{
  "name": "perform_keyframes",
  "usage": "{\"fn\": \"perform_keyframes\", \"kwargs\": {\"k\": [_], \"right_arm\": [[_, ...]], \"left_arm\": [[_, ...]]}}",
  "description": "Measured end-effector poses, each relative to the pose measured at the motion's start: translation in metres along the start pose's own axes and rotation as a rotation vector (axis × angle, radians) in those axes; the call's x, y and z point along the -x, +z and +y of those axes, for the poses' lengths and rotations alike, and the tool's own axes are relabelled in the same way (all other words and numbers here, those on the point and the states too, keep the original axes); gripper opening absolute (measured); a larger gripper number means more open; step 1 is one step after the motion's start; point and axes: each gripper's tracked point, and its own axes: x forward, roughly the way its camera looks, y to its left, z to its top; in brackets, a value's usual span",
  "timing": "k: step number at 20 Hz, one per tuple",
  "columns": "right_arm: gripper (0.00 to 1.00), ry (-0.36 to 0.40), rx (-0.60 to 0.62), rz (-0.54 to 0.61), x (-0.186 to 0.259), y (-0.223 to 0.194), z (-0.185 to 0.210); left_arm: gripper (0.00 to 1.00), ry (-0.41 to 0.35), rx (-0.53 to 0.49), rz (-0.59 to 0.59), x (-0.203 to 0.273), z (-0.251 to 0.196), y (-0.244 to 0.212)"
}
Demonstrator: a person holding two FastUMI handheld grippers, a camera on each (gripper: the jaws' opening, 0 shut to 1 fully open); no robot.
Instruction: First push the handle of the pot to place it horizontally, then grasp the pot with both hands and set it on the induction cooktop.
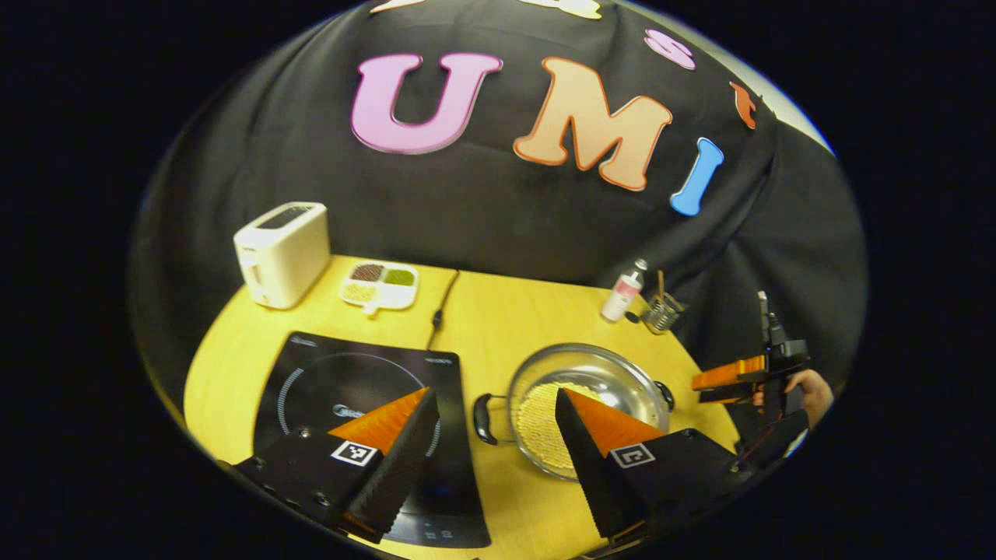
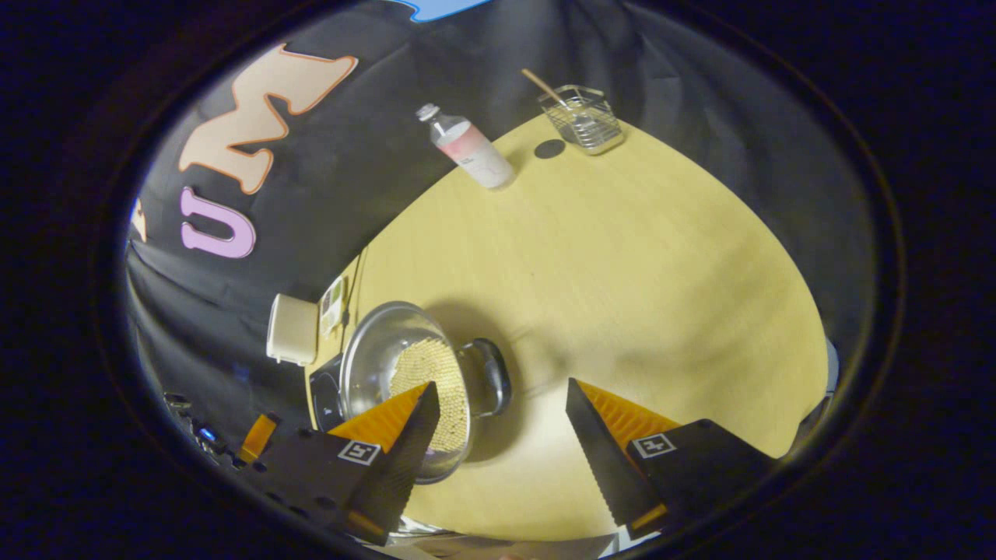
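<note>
Pot [image 1: 585,406]: on table [image 1: 506,319] beside induction cooktop [image 1: 350,389]; our left gripper [image 1: 492,404] and right gripper [image 2: 498,397] both spread, holding nothing.

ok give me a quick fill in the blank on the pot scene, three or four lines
1. The pot sits on the yellow table, not yet on the black ____.
2. The left gripper hovers with its jaws ____, one finger on each side of the pot's near handle.
3. Behind the cooktop, a white ____ stands next to a divided dish.
4. The bottle stands beside a wire ____.

Missing words: induction cooktop; open; toaster; basket
</note>
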Motion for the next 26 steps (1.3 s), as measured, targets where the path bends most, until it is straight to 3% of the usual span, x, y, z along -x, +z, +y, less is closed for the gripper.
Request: {"fn": "perform_keyframes", "kwargs": {"k": [3,6,12,13,14,16,18,21,23,24,26], "right_arm": [[0.93,0.029,0.028,0.035,-0.01,-0.001,0.01],[0.93,0.035,0.051,0.074,-0.023,-0.006,0.014],[0.91,0.032,0.088,0.138,-0.05,-0.014,0.011],[1.0,0.035,0.09,0.145,-0.053,-0.015,0.012],[0.9,0.035,0.091,0.152,-0.055,-0.016,0.012],[0.89,0.041,0.094,0.156,-0.06,-0.017,0.014],[0.89,0.05,0.09,0.168,-0.065,-0.019,0.016],[0.8,0.059,0.081,0.182,-0.071,-0.019,0.017],[0.8,0.06,0.083,0.194,-0.074,-0.021,0.015],[0.9,0.059,0.087,0.201,-0.077,-0.022,0.014],[0.89,0.053,0.098,0.219,-0.081,-0.026,0.011]], "left_arm": [[0.93,-0.055,0.076,0.133,-0.025,0.002,-0.023],[0.94,-0.059,0.115,0.246,-0.05,0.012,-0.045],[0.94,-0.051,0.108,0.387,-0.085,0.021,-0.07],[0.94,-0.043,0.108,0.405,-0.089,0.023,-0.073],[0.94,-0.035,0.113,0.417,-0.093,0.024,-0.075],[0.99,-0.039,0.126,0.424,-0.097,0.023,-0.075],[0.9,-0.058,0.14,0.419,-0.105,0.016,-0.072],[0.9,-0.056,0.146,0.453,-0.111,0.013,-0.08],[0.9,-0.059,0.15,0.445,-0.115,0.012,-0.078],[0.95,-0.062,0.148,0.447,-0.117,0.011,-0.079],[0.9,-0.068,0.134,0.461,-0.121,0.012,-0.082]]}}
